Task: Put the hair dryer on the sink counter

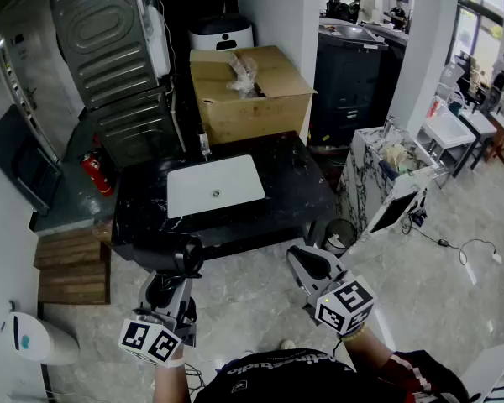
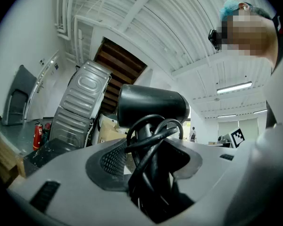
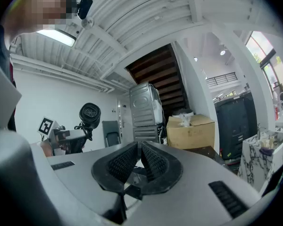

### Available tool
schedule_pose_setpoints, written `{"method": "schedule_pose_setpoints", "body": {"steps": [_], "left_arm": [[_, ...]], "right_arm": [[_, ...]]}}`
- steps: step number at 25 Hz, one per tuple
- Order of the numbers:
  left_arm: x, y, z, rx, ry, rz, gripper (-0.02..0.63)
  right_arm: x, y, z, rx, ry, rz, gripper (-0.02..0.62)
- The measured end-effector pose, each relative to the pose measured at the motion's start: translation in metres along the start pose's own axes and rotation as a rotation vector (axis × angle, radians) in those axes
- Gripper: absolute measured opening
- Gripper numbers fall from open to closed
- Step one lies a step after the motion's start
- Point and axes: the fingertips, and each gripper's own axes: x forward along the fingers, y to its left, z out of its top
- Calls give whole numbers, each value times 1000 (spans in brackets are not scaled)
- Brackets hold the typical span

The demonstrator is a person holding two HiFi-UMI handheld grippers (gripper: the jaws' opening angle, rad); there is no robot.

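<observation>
Left tool [image 1: 177,269] is clamped on the hair dryer [image 1: 187,254]. In the left gripper view the pads sit on either side of the handle, which has its black cord [image 2: 148,140] wound round it. The fat black barrel stands up above the jaws, so the dryer is held upright.

The left forearm [image 1: 172,380] comes up from the bottom of the head view. That tool is held out roughly level, pointing ahead at the black desk [image 1: 294,183]. So the dryer is in the air at the tip of the left tool, right by the desk's near edge and not resting on it. The white sink basin [image 1: 215,185] lies further ahead of that tool, set into the desk top.

Right tool [image 1: 302,263] is off to the right of the left one, well apart from it, also held about level and aimed the same way. Its jaws are closed on each other with nothing between them. The right forearm [image 1: 374,355] angles in from the lower right.

From the right gripper view the dryer sits off to that tool's left, rear grille facing it. A cardboard box [image 1: 250,91] sits beyond the desk, ahead of both tools.
</observation>
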Motion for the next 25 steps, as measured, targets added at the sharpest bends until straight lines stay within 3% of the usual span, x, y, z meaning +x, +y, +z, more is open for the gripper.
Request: {"method": "schedule_pose_setpoints", "body": {"steps": [25], "left_arm": [[-5,3,-3,-68,-29,-7,232]], "right_arm": [[-1,6,-1,10,-14,23,44]]}}
